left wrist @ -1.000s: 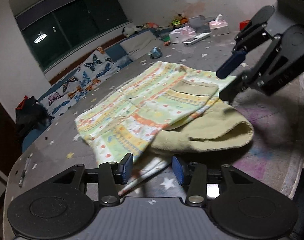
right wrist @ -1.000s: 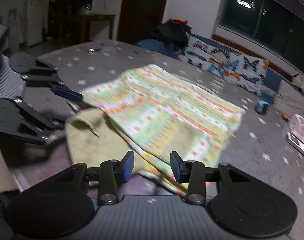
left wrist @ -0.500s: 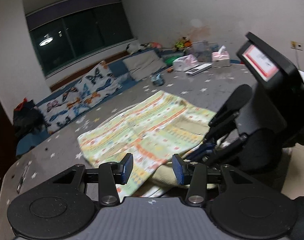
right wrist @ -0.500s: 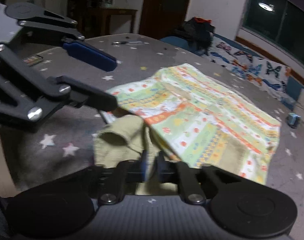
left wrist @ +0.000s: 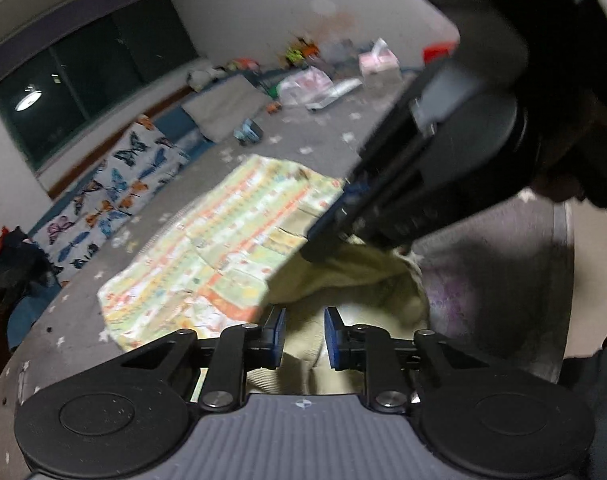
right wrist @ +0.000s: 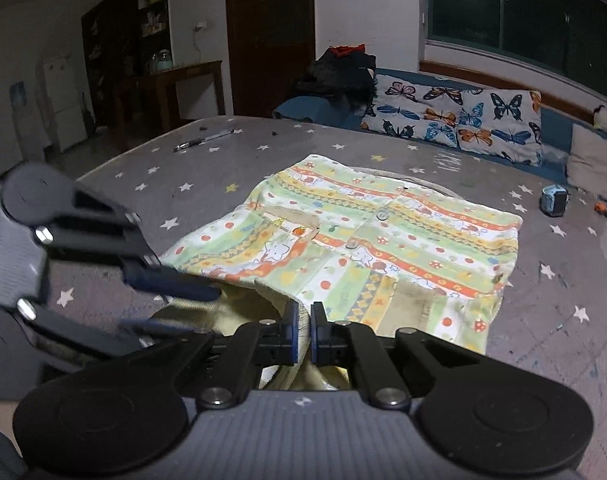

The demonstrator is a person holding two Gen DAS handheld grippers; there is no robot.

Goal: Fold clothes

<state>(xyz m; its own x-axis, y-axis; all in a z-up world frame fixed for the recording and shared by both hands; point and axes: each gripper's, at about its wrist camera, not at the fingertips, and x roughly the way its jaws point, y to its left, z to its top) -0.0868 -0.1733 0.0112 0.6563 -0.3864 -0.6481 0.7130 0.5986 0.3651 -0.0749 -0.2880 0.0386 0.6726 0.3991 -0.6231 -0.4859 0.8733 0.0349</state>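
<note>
On a star-patterned grey mat (right wrist: pixel 231 160), the patterned garment (right wrist: pixel 383 240) is spread; its yellow-green edge (right wrist: pixel 255 304) is pinched by the closed right gripper (right wrist: pixel 302 334), while the left gripper (left wrist: pixel 303 338), jaws just narrowing, straddles it unpressed.

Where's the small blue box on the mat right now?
In the right wrist view the blue box sits at far right on the star mat, beyond the patterned garment, below the butterfly cushions.

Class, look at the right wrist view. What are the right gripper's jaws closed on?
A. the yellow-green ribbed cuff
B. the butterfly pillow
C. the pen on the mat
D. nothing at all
A: the right gripper has its jaws pinched shut on the ribbed cuff of the garment.
</note>
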